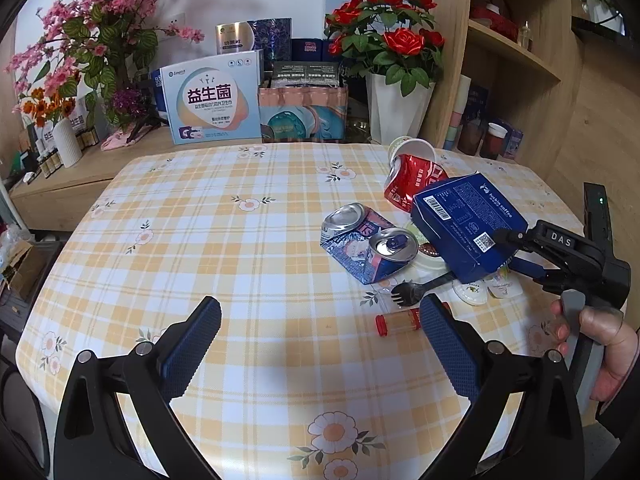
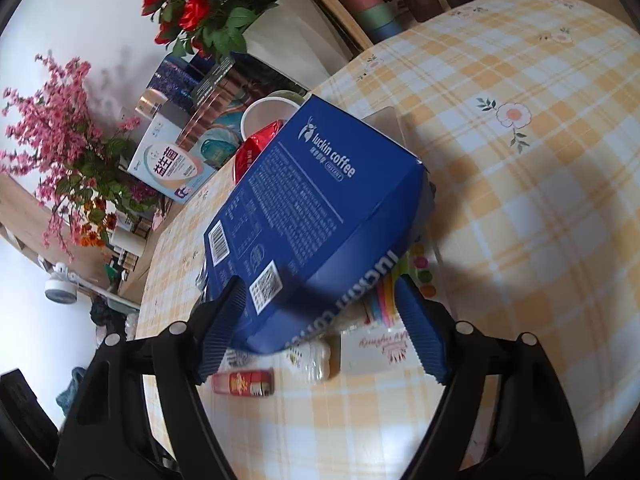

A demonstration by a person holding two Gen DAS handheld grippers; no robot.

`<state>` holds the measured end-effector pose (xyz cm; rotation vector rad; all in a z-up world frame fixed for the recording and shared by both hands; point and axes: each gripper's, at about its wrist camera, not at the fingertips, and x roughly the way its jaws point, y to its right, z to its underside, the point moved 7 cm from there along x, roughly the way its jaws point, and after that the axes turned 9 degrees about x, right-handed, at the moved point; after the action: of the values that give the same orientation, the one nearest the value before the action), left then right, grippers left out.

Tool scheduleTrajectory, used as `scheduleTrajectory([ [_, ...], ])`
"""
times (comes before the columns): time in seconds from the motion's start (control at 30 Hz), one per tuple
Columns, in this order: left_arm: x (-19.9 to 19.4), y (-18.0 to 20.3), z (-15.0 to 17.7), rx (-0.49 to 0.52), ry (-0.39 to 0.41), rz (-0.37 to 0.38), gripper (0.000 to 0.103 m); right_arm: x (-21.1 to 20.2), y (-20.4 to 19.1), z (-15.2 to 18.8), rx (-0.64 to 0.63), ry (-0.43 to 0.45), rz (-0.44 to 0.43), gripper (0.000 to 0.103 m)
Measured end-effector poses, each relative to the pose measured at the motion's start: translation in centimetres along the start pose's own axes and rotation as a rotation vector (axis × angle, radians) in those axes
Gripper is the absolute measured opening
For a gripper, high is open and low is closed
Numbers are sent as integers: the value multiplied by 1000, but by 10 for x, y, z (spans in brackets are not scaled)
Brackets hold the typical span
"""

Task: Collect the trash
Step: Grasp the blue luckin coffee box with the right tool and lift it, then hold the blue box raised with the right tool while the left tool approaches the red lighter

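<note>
A blue luckin coffee box (image 1: 468, 224) (image 2: 320, 200) lies tilted over the trash pile at the table's right side. My right gripper (image 2: 320, 320) (image 1: 506, 248) is shut on its near end, one pad on the printed face and one against the opposite face. Around it lie a crushed blue can (image 1: 360, 244), a crushed red can (image 1: 412, 182) (image 2: 256, 148), a tipped paper cup (image 1: 412, 150) (image 2: 268, 114), a black spork (image 1: 416, 286), a small red-capped bottle (image 1: 398, 322) (image 2: 244, 382) and white sauce cups (image 1: 470, 294) (image 2: 312, 360). My left gripper (image 1: 320, 336) hovers open over the cloth, with nothing between its fingers.
The round table (image 1: 200, 240) has a yellow checked cloth. Behind it stand cartons (image 1: 214, 100), a white vase of red roses (image 1: 396, 108) and pink blossoms (image 1: 92, 32). A wooden shelf (image 1: 516, 60) with cups rises at the right. A hand (image 1: 600, 344) holds the right gripper's handle.
</note>
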<state>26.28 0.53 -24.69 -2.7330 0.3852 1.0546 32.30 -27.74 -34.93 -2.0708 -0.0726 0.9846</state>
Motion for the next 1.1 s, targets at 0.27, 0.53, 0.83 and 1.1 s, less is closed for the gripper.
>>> scheduleTrajectory([
  [0.27,15,3,7,-4,-25,17,97,13,5,-13,83,28,-24,76],
  [0.53,17,5,10,-3,-31,25,97,14,2,-22,173,39,-91,43],
  [0.83,11,8,6,-7,-16,36,97,-34,-51,-35,95,83,-235,18],
  [1.1,10,21,1,18,-28,54,95,-51,-66,-31,26,49,-175,17],
])
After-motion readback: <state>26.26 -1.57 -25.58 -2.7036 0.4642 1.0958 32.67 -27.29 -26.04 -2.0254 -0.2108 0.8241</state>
